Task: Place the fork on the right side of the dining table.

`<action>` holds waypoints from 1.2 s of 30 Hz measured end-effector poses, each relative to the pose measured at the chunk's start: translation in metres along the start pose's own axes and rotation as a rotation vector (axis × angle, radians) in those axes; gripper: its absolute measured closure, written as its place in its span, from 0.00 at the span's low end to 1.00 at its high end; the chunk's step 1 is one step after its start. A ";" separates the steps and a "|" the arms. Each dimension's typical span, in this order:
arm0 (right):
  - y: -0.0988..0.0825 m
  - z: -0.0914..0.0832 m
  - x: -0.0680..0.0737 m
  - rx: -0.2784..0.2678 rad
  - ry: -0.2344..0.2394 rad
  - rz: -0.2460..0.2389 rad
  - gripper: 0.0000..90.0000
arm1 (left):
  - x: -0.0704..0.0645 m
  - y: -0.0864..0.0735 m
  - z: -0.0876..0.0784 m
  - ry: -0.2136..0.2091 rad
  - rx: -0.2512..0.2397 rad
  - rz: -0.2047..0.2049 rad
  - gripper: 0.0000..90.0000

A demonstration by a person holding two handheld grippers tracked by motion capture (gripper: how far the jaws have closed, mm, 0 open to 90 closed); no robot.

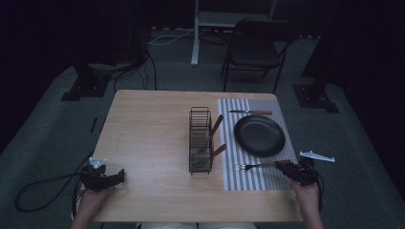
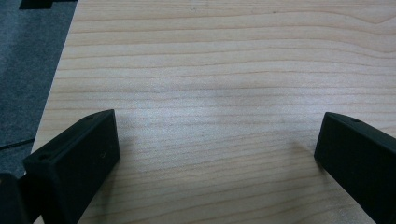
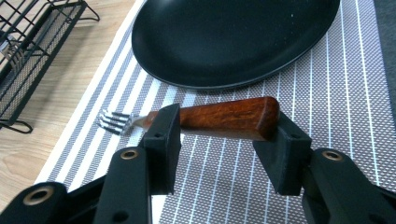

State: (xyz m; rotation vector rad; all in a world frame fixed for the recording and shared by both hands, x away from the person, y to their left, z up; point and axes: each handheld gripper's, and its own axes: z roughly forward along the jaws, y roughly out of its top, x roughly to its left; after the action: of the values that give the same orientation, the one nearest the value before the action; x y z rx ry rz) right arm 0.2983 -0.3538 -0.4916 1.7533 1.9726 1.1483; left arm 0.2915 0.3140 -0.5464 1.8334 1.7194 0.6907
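One fork (unbranded) between tongs

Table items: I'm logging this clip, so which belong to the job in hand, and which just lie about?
In the job, likely:
right gripper, jaws either side of the fork
placemat
plate
knife
rack holding cutlery

Lying about:
left gripper, open over bare table
chair
floor cables

High cam overhead; gripper cams close, share table.
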 end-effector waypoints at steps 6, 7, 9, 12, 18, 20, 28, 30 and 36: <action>-0.001 0.007 -0.009 0.020 0.018 0.017 0.57 | 0.000 0.000 0.000 0.000 0.001 0.001 0.00; -0.002 0.008 -0.010 0.021 0.022 0.016 0.56 | 0.000 0.000 0.000 0.000 0.002 0.002 0.00; -0.002 0.010 -0.014 0.030 0.031 0.021 0.56 | 0.000 0.000 0.000 0.000 0.002 0.002 0.00; -0.005 0.013 -0.020 0.036 0.051 0.033 0.55 | 0.000 0.000 0.000 0.000 0.002 0.002 0.00; -0.012 0.021 -0.032 0.062 0.054 0.041 0.52 | 0.000 0.000 0.000 0.000 0.002 0.002 0.00; -0.012 0.022 -0.033 0.061 0.052 0.036 0.52 | 0.000 0.000 0.000 0.000 0.001 0.002 0.00; -0.014 0.029 -0.043 0.089 0.029 0.002 0.51 | 0.000 0.000 0.000 0.000 0.002 0.002 0.00; -0.014 0.029 -0.045 0.085 0.025 0.004 0.51 | 0.000 0.000 0.000 0.000 0.001 0.002 0.00; -0.014 0.030 -0.049 0.083 -0.001 0.008 0.51 | 0.000 0.000 0.000 0.000 0.002 0.002 0.00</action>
State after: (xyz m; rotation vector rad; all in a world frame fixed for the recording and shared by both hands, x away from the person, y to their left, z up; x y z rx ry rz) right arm 0.3194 -0.3868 -0.5353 1.8028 2.0423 1.0817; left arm 0.2915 0.3141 -0.5463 1.8361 1.7192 0.6906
